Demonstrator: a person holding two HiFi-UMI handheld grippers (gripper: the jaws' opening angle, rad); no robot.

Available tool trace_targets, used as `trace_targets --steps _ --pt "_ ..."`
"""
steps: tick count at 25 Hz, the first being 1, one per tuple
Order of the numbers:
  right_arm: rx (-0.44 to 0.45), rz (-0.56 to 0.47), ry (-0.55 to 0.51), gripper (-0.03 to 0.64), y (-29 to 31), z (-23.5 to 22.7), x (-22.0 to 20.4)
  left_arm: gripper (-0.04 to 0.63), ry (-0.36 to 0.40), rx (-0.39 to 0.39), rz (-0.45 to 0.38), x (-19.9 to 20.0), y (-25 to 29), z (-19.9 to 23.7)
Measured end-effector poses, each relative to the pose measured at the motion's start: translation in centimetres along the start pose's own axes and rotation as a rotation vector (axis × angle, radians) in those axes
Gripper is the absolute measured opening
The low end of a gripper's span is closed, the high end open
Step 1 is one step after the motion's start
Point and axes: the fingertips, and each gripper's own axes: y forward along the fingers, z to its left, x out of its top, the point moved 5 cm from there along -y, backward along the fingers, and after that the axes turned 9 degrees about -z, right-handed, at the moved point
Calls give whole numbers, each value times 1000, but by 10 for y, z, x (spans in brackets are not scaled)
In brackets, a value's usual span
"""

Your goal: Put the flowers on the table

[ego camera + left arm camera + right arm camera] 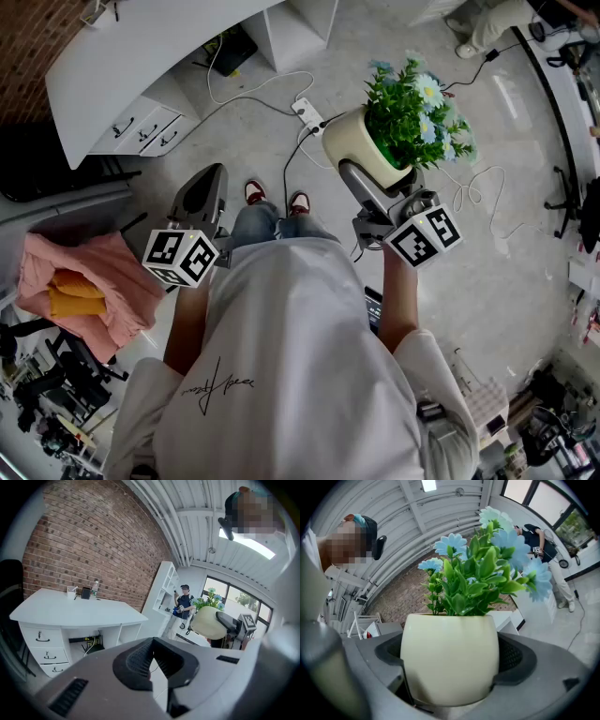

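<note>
- The right gripper [367, 181] has its jaws spread wide round a cream pot [450, 653], pads pressed on both sides, so the flowers [412, 117] are held up in the air at the right, well clear of the floor
- The left gripper [204, 192] holds nothing, and its jaws are closed together
- The white table [141, 56] stands at the far left, well apart from the pot
- This looks like the carrying step, with the pot lifted but not yet set down
- Next the pot must be carried left to the table, kept upright, lowered until its base rests on the top, and only then let go
- No brand or label is readable; the T-shirt [281, 356] has a handwritten-style scrawl I cannot make out
</note>
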Motion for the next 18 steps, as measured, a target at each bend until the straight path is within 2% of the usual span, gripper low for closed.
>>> trace_targets --steps 7,14,18 --pt "22 -11 12 528 -2 0 -2 6 28 32 -7 0 -4 -8" --pt "96 -15 48 529 8 -5 6 6 56 79 -20 13 7 -11" --pt "89 -3 33 528 9 -11 0 6 65 91 -19 5 9 -10"
